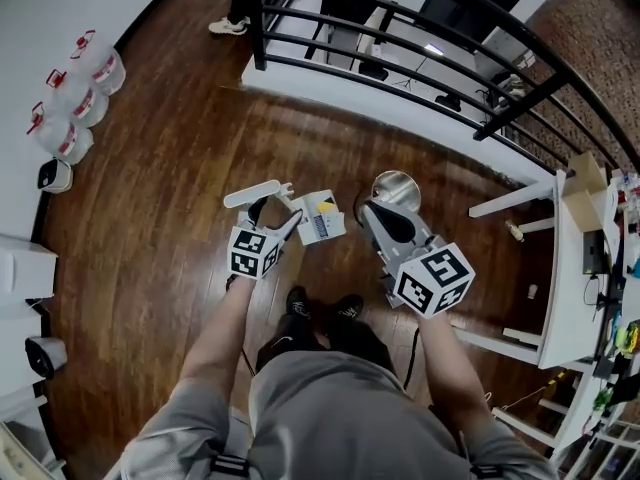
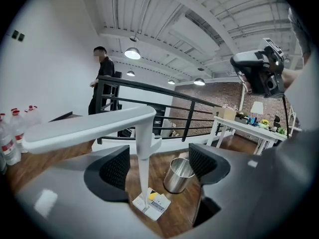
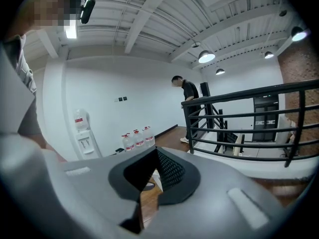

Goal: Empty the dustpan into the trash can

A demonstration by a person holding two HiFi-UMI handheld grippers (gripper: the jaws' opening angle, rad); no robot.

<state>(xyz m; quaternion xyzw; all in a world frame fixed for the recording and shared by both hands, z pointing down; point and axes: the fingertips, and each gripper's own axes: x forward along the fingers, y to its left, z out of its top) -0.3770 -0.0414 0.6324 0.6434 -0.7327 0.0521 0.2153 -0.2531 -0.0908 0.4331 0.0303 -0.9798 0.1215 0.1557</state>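
A white long-handled dustpan stands upright on the wood floor. Its pan carries a barcode label, and its flat grip tops the pole. My left gripper is open around the pole. In the left gripper view the pole stands between the pads without touching either, nearer the left one, above the pan. A shiny metal trash can stands just right of the pan, upright and open-topped. My right gripper hangs over the can's near side, shut with nothing in it.
A black railing runs across the floor behind the can. Several water bottles line the left wall. A white table stands at the right. A person stands by the railing. My own shoes are just behind the dustpan.
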